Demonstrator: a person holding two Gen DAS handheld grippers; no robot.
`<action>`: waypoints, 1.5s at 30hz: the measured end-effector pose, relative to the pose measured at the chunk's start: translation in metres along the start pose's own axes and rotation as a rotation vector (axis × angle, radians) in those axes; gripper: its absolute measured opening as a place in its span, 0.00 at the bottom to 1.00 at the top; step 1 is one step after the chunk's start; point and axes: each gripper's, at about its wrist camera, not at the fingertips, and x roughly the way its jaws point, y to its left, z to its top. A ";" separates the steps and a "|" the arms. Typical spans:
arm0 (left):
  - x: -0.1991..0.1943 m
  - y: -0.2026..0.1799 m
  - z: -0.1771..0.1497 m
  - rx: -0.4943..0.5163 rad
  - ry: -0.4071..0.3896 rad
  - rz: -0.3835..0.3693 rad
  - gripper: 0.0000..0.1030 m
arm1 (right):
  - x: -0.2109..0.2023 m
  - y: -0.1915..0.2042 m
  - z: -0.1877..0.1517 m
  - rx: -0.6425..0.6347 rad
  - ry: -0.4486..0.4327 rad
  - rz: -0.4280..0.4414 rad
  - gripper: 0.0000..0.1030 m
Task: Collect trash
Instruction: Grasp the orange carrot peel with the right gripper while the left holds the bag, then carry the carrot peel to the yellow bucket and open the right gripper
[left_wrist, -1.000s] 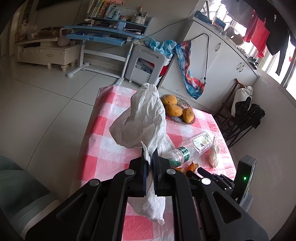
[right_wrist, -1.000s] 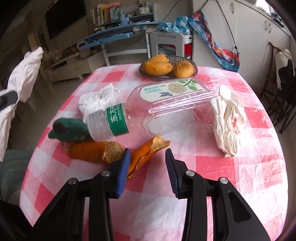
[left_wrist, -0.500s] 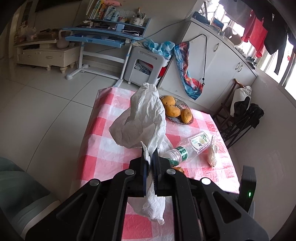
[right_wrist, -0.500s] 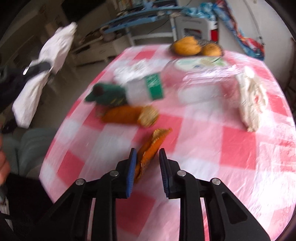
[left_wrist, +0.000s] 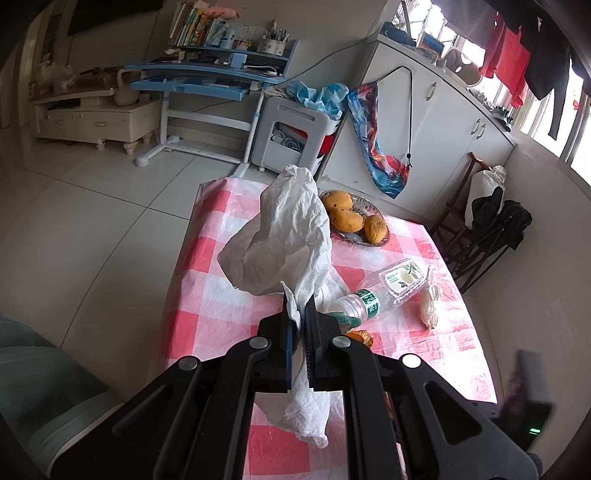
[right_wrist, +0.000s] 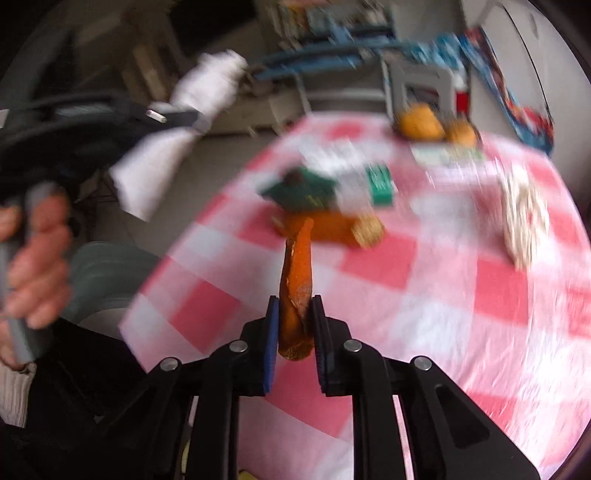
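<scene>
The left gripper (left_wrist: 300, 314) has its jaws clenched on a crumpled white tissue (left_wrist: 284, 240), which billows up ahead of the jaws and also hangs in a tail beneath them, clear of the pink-and-white checked tabletop (left_wrist: 207, 310). The right gripper (right_wrist: 294, 321) has just been closing, and its jaws now pinch a curled strip of orange peel (right_wrist: 297, 273) that sticks up between the pads, lifted off the cloth.

So two pieces of trash are in hand, but I judge neither is disposed of yet; no bin shows clearly in either view.

Plenty is left. Ahead of the right jaws lies a second, larger piece of orange peel (right_wrist: 325, 229), with a dark green wad (right_wrist: 299, 186) just beyond it. Touching that wad is a clear plastic bottle with a green label (left_wrist: 384, 291), lying on its side. To the right of the jaws sits a crumpled cream wrapper (right_wrist: 522, 214). At the far edge a dish of yellow-orange fruit (left_wrist: 354, 218) is probably not trash.
</scene>
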 end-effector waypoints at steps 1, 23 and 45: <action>0.001 -0.001 0.000 0.008 0.000 0.007 0.06 | -0.007 0.004 0.002 -0.014 -0.028 0.022 0.17; 0.003 -0.011 -0.002 0.079 -0.011 0.071 0.06 | -0.014 0.032 -0.010 -0.204 -0.011 0.284 0.18; 0.002 -0.014 -0.006 0.100 -0.016 0.082 0.06 | 0.007 0.069 -0.055 -0.466 0.410 0.500 0.53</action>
